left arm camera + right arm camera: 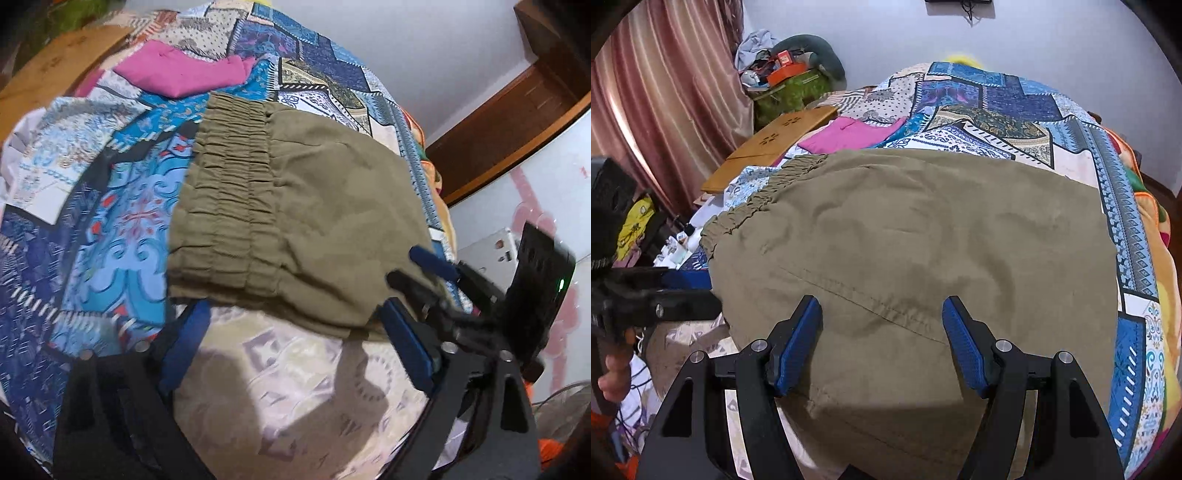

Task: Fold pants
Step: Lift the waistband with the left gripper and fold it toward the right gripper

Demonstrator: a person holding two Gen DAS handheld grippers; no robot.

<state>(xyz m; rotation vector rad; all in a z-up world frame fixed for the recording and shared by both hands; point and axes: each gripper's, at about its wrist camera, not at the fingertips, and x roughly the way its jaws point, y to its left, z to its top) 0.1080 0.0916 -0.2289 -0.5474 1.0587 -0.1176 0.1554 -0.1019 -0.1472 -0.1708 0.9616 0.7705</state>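
Observation:
Olive-green pants [306, 218] lie folded on a patchwork bedspread, the elastic waistband [225, 199] to the left; they also fill the right wrist view [905, 236]. My left gripper [295, 317] is open at the pants' near edge, blue pads wide apart, empty. My right gripper [882, 314] is open just above the pants, its pads either side of a stitched seam. In the left wrist view the right gripper [410, 266] shows at the pants' right corner. The left gripper's body [646, 299] shows at the left of the right wrist view.
A pink garment [184, 74] lies folded beyond the pants. A wooden lap table [775, 140] rests at the bed's left. A pale patterned sheet [295, 387] covers the near bed. Clutter and a curtain [665, 92] stand at far left; a wooden door frame [517, 110] at right.

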